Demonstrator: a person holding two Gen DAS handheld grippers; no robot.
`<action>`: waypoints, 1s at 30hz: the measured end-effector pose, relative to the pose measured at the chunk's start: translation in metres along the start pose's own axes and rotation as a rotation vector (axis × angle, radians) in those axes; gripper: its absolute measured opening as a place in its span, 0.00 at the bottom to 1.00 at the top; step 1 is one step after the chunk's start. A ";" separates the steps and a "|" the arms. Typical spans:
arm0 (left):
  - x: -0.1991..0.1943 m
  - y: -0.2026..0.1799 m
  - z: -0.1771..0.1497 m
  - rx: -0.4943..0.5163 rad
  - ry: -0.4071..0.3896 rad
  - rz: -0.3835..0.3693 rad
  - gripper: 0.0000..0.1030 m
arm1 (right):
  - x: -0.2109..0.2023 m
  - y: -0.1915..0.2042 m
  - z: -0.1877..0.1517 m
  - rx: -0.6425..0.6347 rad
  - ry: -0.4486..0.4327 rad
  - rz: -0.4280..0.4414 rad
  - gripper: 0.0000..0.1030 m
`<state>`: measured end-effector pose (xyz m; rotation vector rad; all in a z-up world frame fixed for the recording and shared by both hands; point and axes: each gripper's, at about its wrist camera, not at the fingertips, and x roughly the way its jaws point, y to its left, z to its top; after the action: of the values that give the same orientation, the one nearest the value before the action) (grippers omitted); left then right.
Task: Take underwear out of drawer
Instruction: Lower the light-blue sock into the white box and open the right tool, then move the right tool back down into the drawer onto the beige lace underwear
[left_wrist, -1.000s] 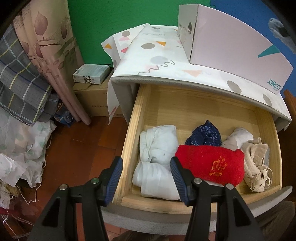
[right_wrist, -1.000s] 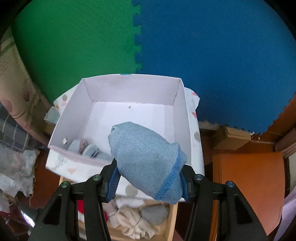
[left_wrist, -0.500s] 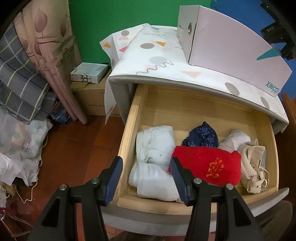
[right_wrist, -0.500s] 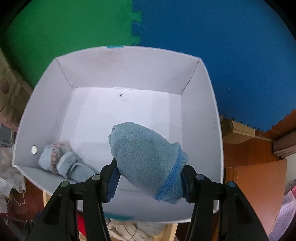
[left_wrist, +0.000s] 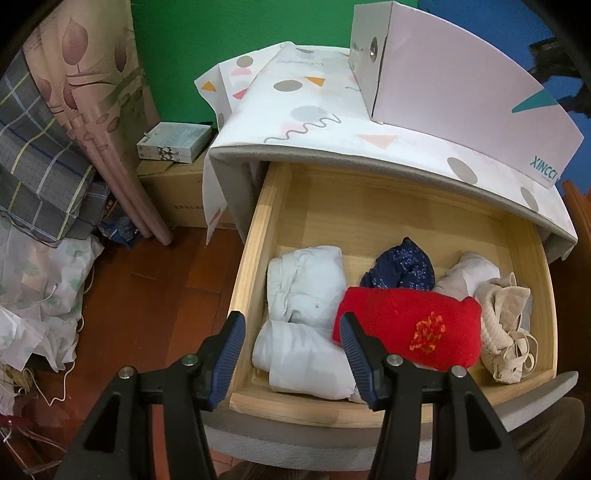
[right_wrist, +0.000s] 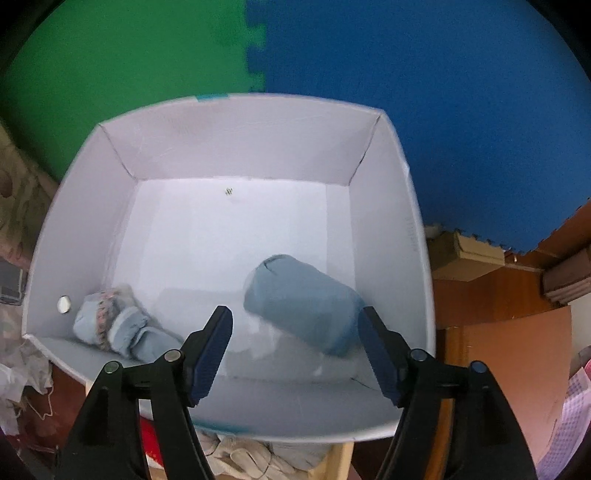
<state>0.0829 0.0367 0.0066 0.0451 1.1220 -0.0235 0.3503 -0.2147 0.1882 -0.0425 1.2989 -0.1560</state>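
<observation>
A: Right gripper (right_wrist: 294, 343) — jaws spread, gripping nothing. Blue roll (right_wrist: 301, 308) lies in the white box (right_wrist: 388, 166), blurred; a second bundle (right_wrist: 118, 326) in its near-left corner.

B: Left view shows only the box's outside. Left gripper (left_wrist: 291, 343) agape over the drawer (left_wrist: 258, 236): red roll (left_wrist: 410, 328), white rolls (left_wrist: 306, 284), navy piece (left_wrist: 400, 264), beige bundle (left_wrist: 506, 325).

A: Drawer mostly hidden under the box here.

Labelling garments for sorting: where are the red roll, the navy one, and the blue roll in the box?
red roll (left_wrist: 402, 325), left wrist view, middle of its top
navy roll (left_wrist: 402, 264), left wrist view, speckled top
blue roll (right_wrist: 303, 302), right wrist view, middle
</observation>
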 end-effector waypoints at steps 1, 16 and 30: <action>0.000 0.000 0.000 0.000 0.002 0.002 0.53 | -0.005 -0.002 -0.001 -0.003 -0.006 0.006 0.66; 0.006 0.003 0.000 -0.009 0.027 0.003 0.53 | -0.051 -0.024 -0.136 -0.097 0.064 0.089 0.67; 0.007 0.006 0.000 -0.015 0.044 -0.003 0.53 | 0.050 0.021 -0.210 -0.109 0.309 0.201 0.67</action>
<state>0.0862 0.0428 -0.0001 0.0309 1.1663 -0.0175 0.1627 -0.1894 0.0817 0.0205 1.6103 0.0837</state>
